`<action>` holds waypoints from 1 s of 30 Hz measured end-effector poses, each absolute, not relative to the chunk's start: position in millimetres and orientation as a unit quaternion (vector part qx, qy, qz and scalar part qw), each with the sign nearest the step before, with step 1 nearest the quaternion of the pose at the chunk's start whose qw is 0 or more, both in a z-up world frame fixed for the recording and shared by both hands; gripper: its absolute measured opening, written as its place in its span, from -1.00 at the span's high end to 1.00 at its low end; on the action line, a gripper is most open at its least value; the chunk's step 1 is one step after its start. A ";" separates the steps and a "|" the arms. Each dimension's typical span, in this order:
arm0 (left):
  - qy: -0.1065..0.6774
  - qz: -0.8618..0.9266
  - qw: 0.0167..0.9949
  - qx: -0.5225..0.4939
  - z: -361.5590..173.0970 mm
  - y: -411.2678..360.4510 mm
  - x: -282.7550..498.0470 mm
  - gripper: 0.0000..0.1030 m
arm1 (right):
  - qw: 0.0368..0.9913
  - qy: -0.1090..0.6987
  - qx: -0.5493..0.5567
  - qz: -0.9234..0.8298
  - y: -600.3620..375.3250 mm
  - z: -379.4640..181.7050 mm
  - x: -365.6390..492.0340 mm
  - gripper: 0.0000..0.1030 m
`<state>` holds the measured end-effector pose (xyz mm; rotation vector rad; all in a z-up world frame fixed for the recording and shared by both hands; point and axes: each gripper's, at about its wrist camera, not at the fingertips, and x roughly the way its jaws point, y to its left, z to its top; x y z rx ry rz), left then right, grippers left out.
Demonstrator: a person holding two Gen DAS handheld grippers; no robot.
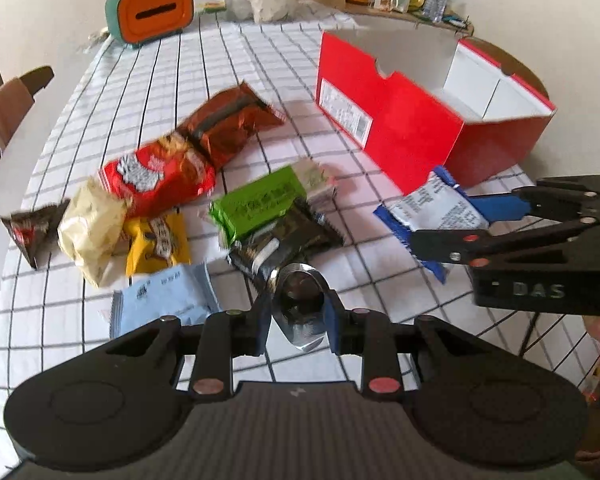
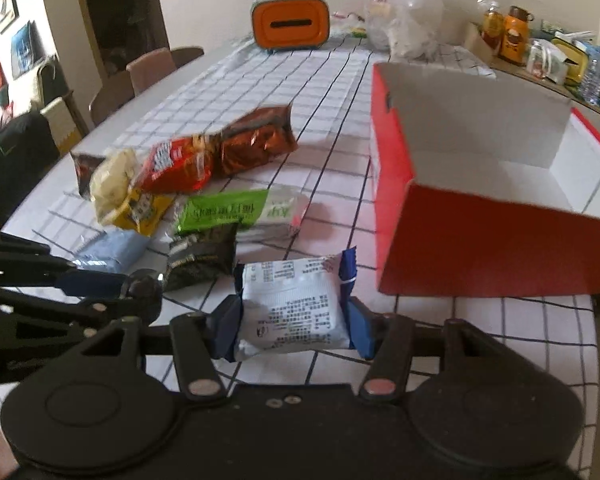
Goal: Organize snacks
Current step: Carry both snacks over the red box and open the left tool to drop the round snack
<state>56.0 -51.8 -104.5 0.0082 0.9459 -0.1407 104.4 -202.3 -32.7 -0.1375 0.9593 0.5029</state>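
My left gripper (image 1: 298, 322) is shut on a small shiny silver foil packet (image 1: 300, 304), held just above the checked tablecloth; the same gripper (image 2: 132, 286) shows at the left of the right wrist view. My right gripper (image 2: 292, 330) is shut on a white packet with blue ends (image 2: 292, 308), lifted off the cloth next to the open red box (image 2: 480, 256). In the left wrist view that gripper (image 1: 472, 224) and its white packet (image 1: 432, 208) hang in front of the red box (image 1: 400, 128). The box's white inside shows nothing in it.
Loose snacks lie left of the box: a brown foil bag (image 1: 228, 120), red bag (image 1: 160, 176), cream bag (image 1: 88, 224), yellow packet (image 1: 156, 244), green packet (image 1: 260, 200), black packet (image 1: 284, 240) and light blue packet (image 1: 164, 300). An orange holder (image 1: 156, 12), bottles and bags stand at the back.
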 end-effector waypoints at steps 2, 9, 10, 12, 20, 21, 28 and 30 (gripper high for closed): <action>0.448 -0.072 0.891 0.003 -94.9 -53.8 58.5 0.48 | 0.860 0.447 -0.059 0.237 -207.2 -20.6 103.3 -0.09; 0.419 -0.091 0.903 0.003 -58.7 -71.3 75.2 0.48 | 0.881 0.413 -0.035 0.230 -230.5 22.6 114.9 -0.09; 0.413 -0.094 0.906 0.004 -53.8 -74.7 78.2 0.48 | 0.884 0.408 -0.034 0.227 -234.5 27.1 118.6 -0.09; 0.402 -0.102 0.910 0.011 -43.7 -83.5 86.7 0.48 | 0.890 0.397 -0.036 0.220 -242.2 35.1 125.4 -0.09; 0.387 -0.116 0.914 0.017 -18.5 -120.3 135.4 0.47 | 0.903 0.381 -0.050 0.190 -278.9 48.1 163.4 -0.09; 0.387 -0.118 0.914 0.018 -17.2 -125.3 141.7 0.47 | 0.904 0.381 -0.050 0.186 -284.4 48.0 168.3 -0.09; 0.409 -0.123 0.904 0.011 -21.8 -161.1 195.2 0.48 | 0.902 0.396 -0.051 0.164 -324.8 36.1 210.2 -0.09; 0.420 -0.118 0.900 0.013 -26.6 -172.5 211.1 0.47 | 0.899 0.403 -0.056 0.161 -334.3 30.6 221.6 -0.09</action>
